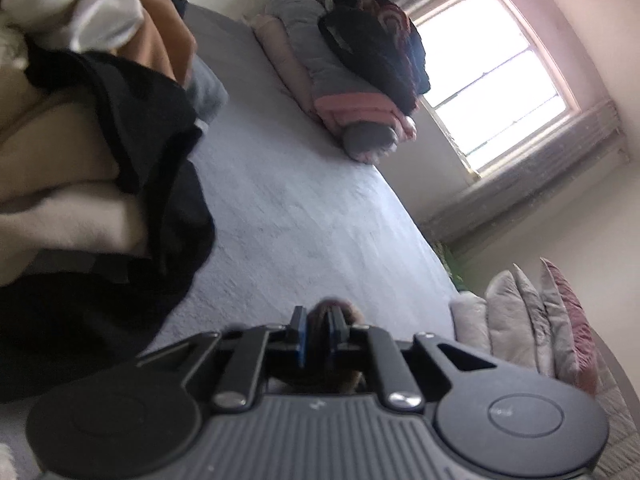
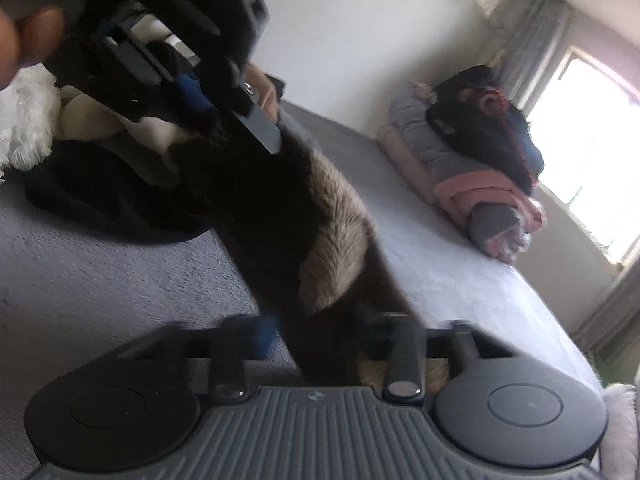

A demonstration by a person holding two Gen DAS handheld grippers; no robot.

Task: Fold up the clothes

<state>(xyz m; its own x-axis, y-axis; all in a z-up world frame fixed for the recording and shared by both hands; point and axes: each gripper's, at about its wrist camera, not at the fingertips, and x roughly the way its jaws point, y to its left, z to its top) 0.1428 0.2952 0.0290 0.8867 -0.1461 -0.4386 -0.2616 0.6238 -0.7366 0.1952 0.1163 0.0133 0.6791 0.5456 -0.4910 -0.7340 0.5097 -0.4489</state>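
Left wrist view, from left: heap of unfolded clothes [image 1: 92, 128], black, cream, tan and white, on grey bed cover [image 1: 304, 216]. Folded stack [image 1: 352, 80] along far edge, below window [image 1: 500, 80]. Pillows [image 1: 532, 320] at right. Left gripper [image 1: 319, 326] clamped on brown furry garment [image 1: 338, 312], only a tuft visible between blue pads. Right wrist view, from left: hand [image 2: 24, 40] at upper left corner. Same garment [image 2: 304, 216] stretched taut from left gripper [image 2: 192, 96] down to right gripper [image 2: 316, 332], blocking bed centre. Right gripper clenched on garment, blurred.
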